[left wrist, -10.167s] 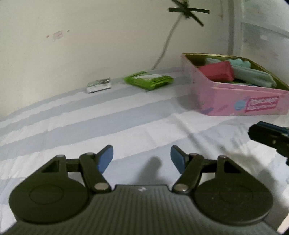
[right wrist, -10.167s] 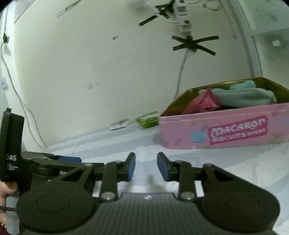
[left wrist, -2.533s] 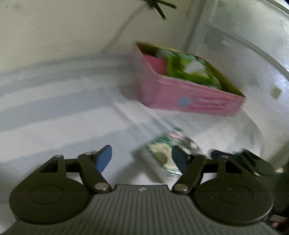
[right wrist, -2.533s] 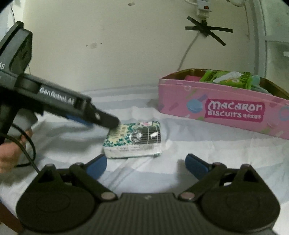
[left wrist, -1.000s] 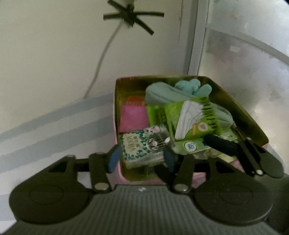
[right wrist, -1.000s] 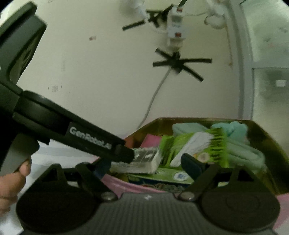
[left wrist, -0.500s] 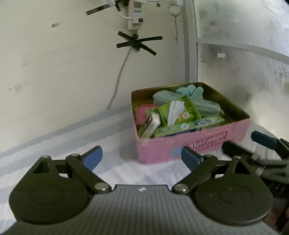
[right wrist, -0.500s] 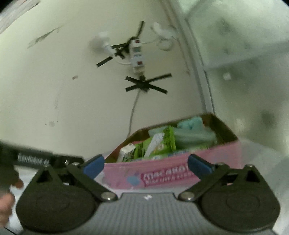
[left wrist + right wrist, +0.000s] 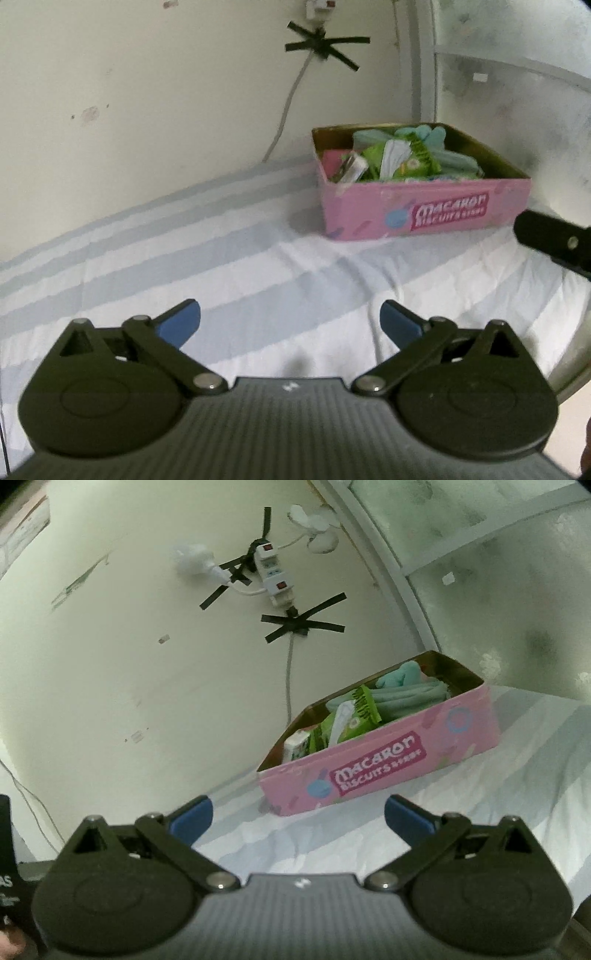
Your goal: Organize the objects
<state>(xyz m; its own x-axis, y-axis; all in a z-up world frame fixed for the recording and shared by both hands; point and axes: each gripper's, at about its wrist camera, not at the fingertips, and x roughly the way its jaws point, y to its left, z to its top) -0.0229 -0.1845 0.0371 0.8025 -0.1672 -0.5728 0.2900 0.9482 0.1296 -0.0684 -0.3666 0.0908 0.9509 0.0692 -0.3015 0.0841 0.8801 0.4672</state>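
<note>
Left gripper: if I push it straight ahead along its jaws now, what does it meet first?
Probably the striped sheet. The left gripper, jaws open and empty, is angled down at bare bedding; the pink tin sits further off to the right of that line, though depth is hard to judge.

Tin point(image 9: 424, 206): pink outside, gold-brown inside, white lettering on a magenta label. Contents: green-and-white packets point(image 9: 399, 158), pale teal cloth point(image 9: 406, 696), one pink pack point(image 9: 330, 160). Sheet point(image 9: 221, 266): white with grey-blue stripes. Wall point(image 9: 147, 646): cream, crossed black tape point(image 9: 301, 626). Gripper pads point(image 9: 179, 319): blue.
</note>
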